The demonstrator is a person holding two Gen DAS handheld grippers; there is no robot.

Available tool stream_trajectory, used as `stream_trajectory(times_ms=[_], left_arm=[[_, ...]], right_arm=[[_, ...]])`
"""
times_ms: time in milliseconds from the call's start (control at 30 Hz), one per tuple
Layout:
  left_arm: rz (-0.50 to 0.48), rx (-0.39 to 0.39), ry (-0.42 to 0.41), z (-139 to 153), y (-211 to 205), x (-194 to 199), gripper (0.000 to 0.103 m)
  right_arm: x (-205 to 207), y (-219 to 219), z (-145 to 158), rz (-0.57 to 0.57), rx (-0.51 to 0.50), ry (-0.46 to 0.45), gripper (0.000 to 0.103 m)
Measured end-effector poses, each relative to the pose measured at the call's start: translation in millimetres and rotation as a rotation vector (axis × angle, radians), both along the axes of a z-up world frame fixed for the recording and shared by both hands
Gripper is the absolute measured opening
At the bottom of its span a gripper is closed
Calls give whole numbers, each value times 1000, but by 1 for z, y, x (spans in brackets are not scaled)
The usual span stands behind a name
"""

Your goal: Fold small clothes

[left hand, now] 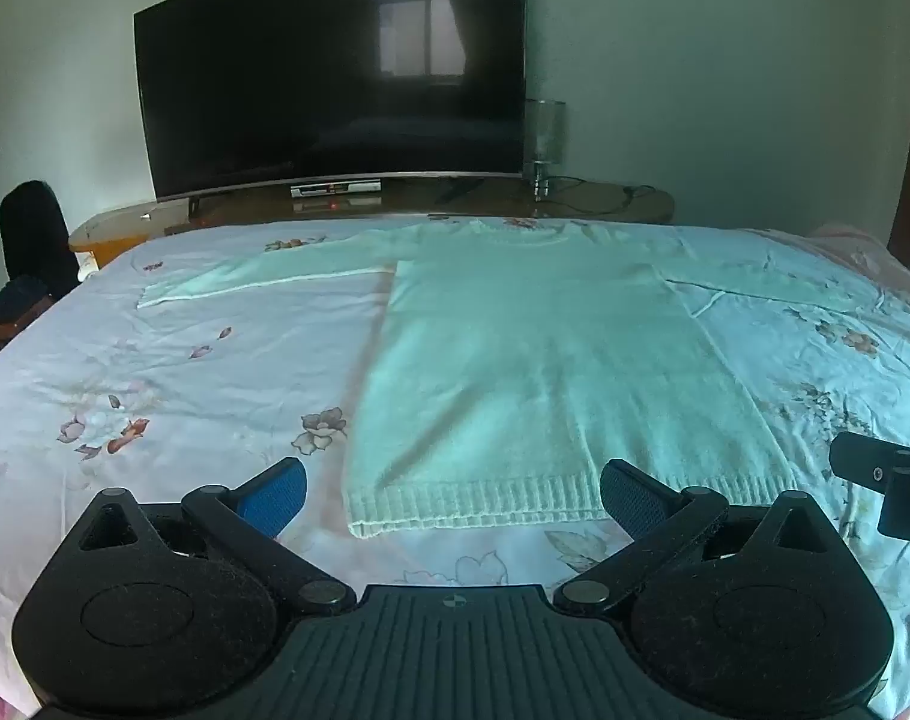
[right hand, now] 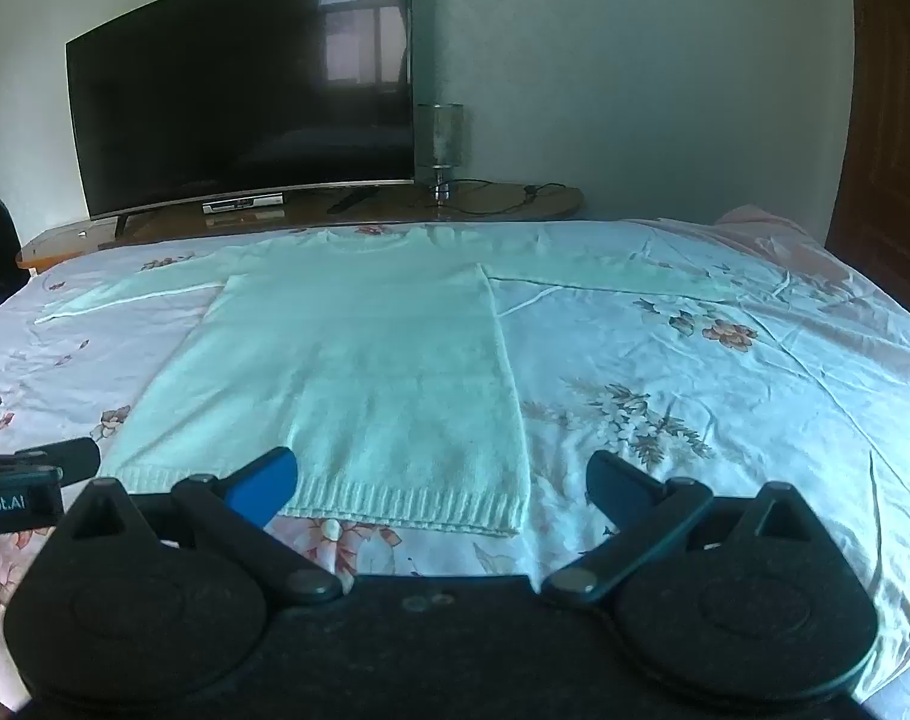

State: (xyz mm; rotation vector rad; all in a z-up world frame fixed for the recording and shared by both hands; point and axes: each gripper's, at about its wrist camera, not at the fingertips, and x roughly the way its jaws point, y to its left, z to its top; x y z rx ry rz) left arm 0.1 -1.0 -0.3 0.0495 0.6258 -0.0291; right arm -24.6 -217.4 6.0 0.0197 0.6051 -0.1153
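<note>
Bed with floral sheet [left hand: 173,372]; pale knit sweater [left hand: 515,360] flat ahead of both tools. Left tool [left hand: 452,489], right tool [right hand: 440,483] spread apart, empty. Pre-grasp; next, pinch hem corners.

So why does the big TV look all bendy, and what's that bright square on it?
Left wrist view: the fisheye lens bows the TV; the bright square is a window reflected in its dark screen. Right wrist view: same bend and reflection on the TV, and the white sweater and bedsheet look bluish-green from a colour tint. Both views darken at the corners.
</note>
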Motion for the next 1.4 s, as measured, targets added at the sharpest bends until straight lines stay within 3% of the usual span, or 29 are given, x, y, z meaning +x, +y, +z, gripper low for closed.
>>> stream_trajectory(times_ms=[1400], left_arm=[[-17, -26, -24, 9, -2, 2, 103]], right_arm=[[3, 3, -2, -29, -35, -2, 102]])
